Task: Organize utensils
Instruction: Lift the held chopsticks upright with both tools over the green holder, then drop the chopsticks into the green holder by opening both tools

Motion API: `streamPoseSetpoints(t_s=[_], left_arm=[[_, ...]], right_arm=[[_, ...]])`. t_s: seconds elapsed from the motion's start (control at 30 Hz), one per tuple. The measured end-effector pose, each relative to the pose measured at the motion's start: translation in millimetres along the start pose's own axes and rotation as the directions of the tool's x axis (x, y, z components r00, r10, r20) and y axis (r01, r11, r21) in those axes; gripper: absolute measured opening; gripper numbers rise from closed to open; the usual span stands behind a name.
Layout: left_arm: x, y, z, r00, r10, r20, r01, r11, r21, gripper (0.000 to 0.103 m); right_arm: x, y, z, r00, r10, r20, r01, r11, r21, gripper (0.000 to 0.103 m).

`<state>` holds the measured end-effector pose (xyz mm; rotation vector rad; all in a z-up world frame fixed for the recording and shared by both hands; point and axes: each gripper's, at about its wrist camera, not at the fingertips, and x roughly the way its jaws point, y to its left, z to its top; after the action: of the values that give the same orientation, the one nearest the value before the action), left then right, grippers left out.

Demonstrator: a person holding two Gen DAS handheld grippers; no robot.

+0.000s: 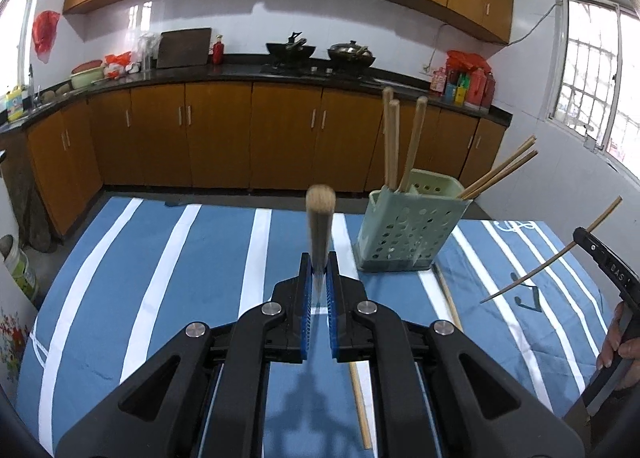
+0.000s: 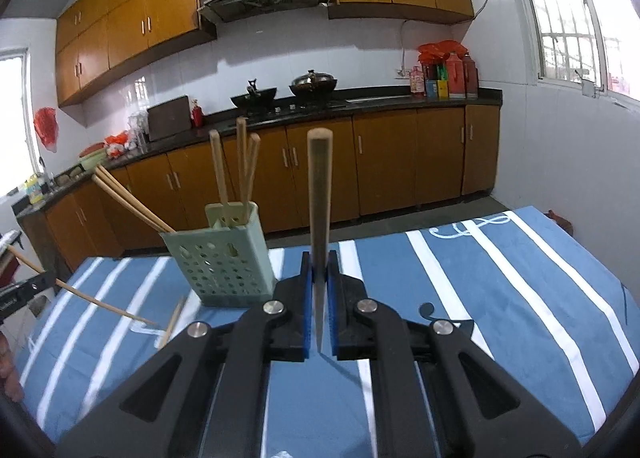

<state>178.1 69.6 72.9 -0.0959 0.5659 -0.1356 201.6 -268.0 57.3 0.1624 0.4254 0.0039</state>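
Both tools are mid-carry: the left gripper (image 1: 320, 274) is pinched tight on one chopstick (image 1: 320, 218), and the right gripper (image 2: 320, 274) is likewise clamped on another chopstick (image 2: 319, 198), each held above the striped blue cloth (image 1: 180, 258) just short of the green perforated holder (image 1: 404, 234). The holder already has several sticks standing in it, while two loose ones (image 1: 448, 298) lie on the cloth beside its base. Next, I judge, each stick must be tipped upright over the holder's open top and released.
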Motion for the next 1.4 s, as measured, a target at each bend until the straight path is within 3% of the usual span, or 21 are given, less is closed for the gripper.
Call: streamPoseSetpoints(t_s=[0.17,0.4,0.57,0.8,0.93,1.13,1.33,1.4], left_arm=[[-17.9,-11.3,23.6,0.996,-0.078,0.044,0.077,0.997,0.023,0.007],[-40.1,-42.1,59.7,0.975,-0.174,0.135,0.166,0.983,0.073,0.007],[-40.8,-60.9,89.6,0.956,-0.191,0.223,0.178,0.981,0.074,0.007],[-16.0,-75.8,114.5,0.94,-0.121,0.318,0.113,0.993,0.046,0.007],[11.6,-75.5,110.6,0.948,-0.102,0.303,0.1,0.995,0.022,0.007],[48.7,-69.8,97.3,0.971,-0.092,0.219,0.097,0.995,-0.011,0.007],[59.6,-70.1,91.6,0.98,-0.097,0.172,0.1,0.995,-0.01,0.008],[57.4,-69.5,93.3,0.98,-0.104,0.171,0.107,0.994,-0.005,0.008]], right_arm=[[-15.6,5.9,27.4,0.994,0.1,0.031,-0.101,0.994,0.028,0.008],[-42.1,28.2,72.7,0.961,0.25,0.114,-0.254,0.967,0.016,0.008],[-46.9,49.3,101.9,0.944,0.254,0.212,-0.252,0.967,-0.034,0.008],[-13.8,64.8,118.6,0.948,0.222,0.228,-0.211,0.975,-0.07,0.008],[17.0,66.6,117.5,0.962,0.206,0.181,-0.199,0.978,-0.059,0.008],[57.1,65.2,108.1,0.977,0.189,0.098,-0.186,0.982,-0.041,0.008],[73.6,61.9,100.3,0.982,0.182,0.058,-0.181,0.983,-0.023,0.01],[73.3,62.6,99.1,0.981,0.182,0.06,-0.181,0.983,-0.021,0.015]])
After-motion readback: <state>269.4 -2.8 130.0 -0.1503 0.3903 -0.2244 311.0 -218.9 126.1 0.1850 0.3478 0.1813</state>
